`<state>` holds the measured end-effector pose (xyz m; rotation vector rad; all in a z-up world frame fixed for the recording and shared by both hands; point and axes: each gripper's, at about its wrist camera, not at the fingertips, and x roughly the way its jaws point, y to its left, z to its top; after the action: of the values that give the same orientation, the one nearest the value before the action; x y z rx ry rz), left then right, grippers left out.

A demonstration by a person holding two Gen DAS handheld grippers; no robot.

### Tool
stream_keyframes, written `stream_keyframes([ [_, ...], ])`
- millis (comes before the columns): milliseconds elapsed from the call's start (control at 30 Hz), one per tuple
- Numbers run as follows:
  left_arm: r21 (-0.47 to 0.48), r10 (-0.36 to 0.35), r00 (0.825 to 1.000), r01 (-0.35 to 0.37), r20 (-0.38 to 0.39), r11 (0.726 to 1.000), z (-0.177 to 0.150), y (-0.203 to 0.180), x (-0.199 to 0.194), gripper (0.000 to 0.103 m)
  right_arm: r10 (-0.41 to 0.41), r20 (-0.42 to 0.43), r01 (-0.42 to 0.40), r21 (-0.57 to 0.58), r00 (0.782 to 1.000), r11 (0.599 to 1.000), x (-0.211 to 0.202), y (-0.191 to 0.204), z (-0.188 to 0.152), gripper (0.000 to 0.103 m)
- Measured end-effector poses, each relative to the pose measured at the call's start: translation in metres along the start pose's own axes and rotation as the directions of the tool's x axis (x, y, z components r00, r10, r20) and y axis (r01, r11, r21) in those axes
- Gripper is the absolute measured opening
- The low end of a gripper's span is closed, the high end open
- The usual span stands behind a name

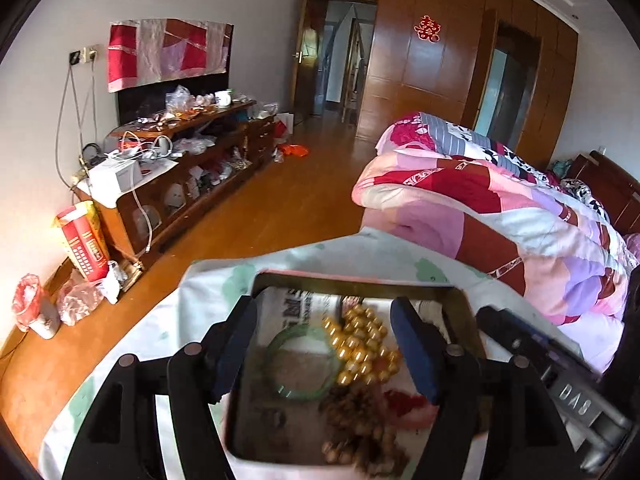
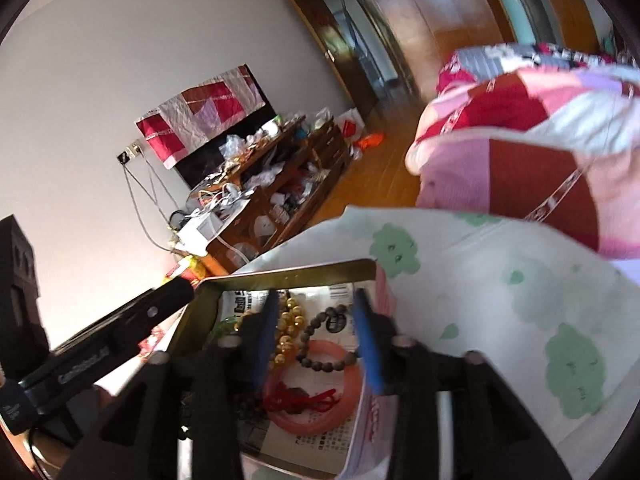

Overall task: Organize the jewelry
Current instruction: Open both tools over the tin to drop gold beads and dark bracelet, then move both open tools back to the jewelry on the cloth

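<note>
A metal tin (image 1: 360,281) lined with newspaper sits on a white cloth with green prints. In it lie a green bangle (image 1: 304,364), a gold bead string (image 1: 366,346), brown wooden beads (image 1: 356,420) and a red cord (image 1: 404,402). My left gripper (image 1: 324,356) is open above the tin, with nothing between its fingers. The right wrist view shows the tin (image 2: 292,270) with a pink bangle (image 2: 316,420), a dark bead bracelet (image 2: 320,356), gold beads (image 2: 290,332) and a red knotted cord (image 2: 304,400). My right gripper (image 2: 320,340) is open over them. The left gripper (image 2: 120,340) shows at the left.
The cloth (image 2: 500,320) covers a bed. A folded pink and red quilt (image 1: 500,208) lies beyond it. A cluttered wooden cabinet (image 1: 192,160) stands along the far wall. The wooden floor (image 1: 280,200) lies between. The right gripper's body (image 1: 560,380) is close at the right.
</note>
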<state>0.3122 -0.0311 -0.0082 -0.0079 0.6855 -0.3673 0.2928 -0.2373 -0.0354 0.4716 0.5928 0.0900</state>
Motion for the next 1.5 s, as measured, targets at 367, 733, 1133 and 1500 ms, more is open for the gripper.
stream_keyframes([
  [367,-0.042,0.082,0.996,-0.083,-0.024,0.996,-0.041,0.013,-0.027,0.069,-0.135,0.032,0.138,-0.139,0.990,0.981,-0.042,0.021,-0.036,0.065],
  [733,-0.009,0.154,0.988,-0.154,0.028,0.988,-0.068,0.009,-0.071,0.069,-0.130,0.026,0.132,-0.152,0.991,0.980,-0.074,0.027,-0.063,0.065],
  [1133,-0.012,0.166,0.984,-0.165,0.057,0.986,-0.083,-0.001,-0.103,0.069,-0.102,0.021,0.104,-0.173,0.995,0.979,-0.118,0.031,-0.089,0.065],
  [1500,-0.063,0.071,0.993,-0.065,0.090,0.996,-0.107,0.023,-0.161,0.069,-0.062,-0.007,0.059,-0.187,0.998,0.981,-0.155,0.024,-0.106,0.065],
])
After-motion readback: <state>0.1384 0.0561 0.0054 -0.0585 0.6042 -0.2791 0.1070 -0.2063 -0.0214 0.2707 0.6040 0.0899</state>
